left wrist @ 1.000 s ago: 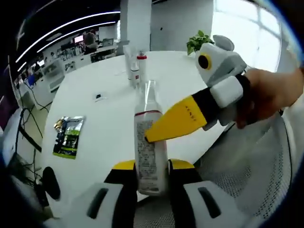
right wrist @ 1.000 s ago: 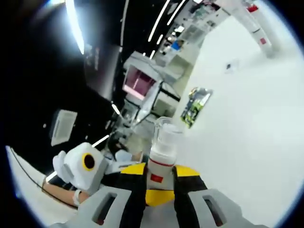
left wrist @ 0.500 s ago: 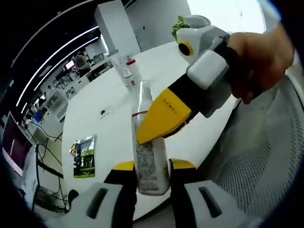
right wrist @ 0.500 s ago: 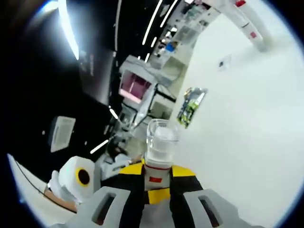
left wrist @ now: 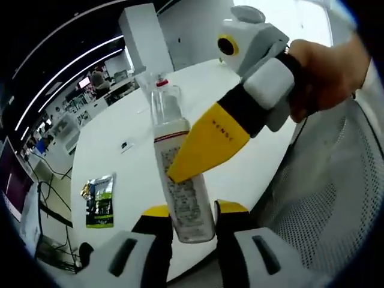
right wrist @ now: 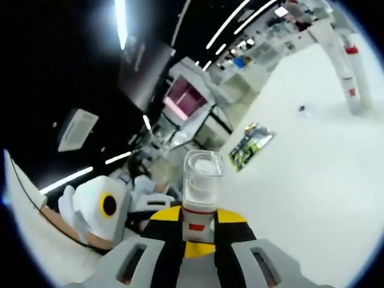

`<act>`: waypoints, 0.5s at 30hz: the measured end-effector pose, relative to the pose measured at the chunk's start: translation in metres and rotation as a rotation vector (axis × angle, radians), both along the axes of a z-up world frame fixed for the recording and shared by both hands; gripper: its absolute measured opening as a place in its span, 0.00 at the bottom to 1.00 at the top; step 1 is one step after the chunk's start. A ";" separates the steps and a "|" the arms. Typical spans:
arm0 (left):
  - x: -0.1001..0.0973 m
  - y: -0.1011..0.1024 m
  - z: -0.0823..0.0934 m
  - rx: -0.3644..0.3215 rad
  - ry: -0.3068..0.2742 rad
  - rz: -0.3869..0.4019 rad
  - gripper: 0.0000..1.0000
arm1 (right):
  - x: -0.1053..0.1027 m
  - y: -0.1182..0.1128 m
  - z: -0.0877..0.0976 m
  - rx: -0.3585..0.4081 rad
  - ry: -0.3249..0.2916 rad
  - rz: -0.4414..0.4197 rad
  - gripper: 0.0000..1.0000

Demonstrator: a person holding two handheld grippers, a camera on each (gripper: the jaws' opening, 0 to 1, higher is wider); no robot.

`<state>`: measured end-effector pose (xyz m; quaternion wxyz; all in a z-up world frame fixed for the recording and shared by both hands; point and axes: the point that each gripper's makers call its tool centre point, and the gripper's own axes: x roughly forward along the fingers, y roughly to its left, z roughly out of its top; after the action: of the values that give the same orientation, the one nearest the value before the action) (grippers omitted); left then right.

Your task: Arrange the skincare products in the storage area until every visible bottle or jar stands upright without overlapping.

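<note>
Behind right tongs, bottle label.

A round white table has a small green packet lying flat near its edge. A tiny dark thing lies farther in. A mesh chair stands beside the table.

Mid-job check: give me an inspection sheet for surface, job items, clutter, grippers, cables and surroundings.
Surface: round white table.
Job's things: clear-capped bottle held off the table by both grippers; two more bottles standing upright far across the table.
Clutter: green foil packet; small dark item.
Grippers: left gripper shut on the bottle's base; right gripper shut near its neck.
Cables: dark cables below the table edge.
Surroundings: open office, mesh chair.
</note>
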<state>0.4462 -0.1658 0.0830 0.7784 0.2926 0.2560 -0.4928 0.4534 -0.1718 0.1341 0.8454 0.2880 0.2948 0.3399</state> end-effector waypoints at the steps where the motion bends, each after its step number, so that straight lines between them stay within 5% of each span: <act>1: 0.000 0.002 0.001 0.003 0.001 0.003 0.22 | -0.001 0.001 0.003 -0.002 -0.012 0.011 0.13; 10: 0.005 0.020 0.007 0.035 -0.044 -0.010 0.23 | 0.005 -0.014 0.013 -0.126 -0.115 0.028 0.13; 15: 0.007 0.037 -0.004 0.050 -0.006 0.037 0.21 | 0.011 -0.035 0.015 -0.181 -0.139 -0.006 0.13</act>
<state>0.4536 -0.1289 0.0791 0.7806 0.3088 0.2714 -0.4709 0.4648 -0.2073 0.1496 0.8873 0.1870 0.2639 0.3288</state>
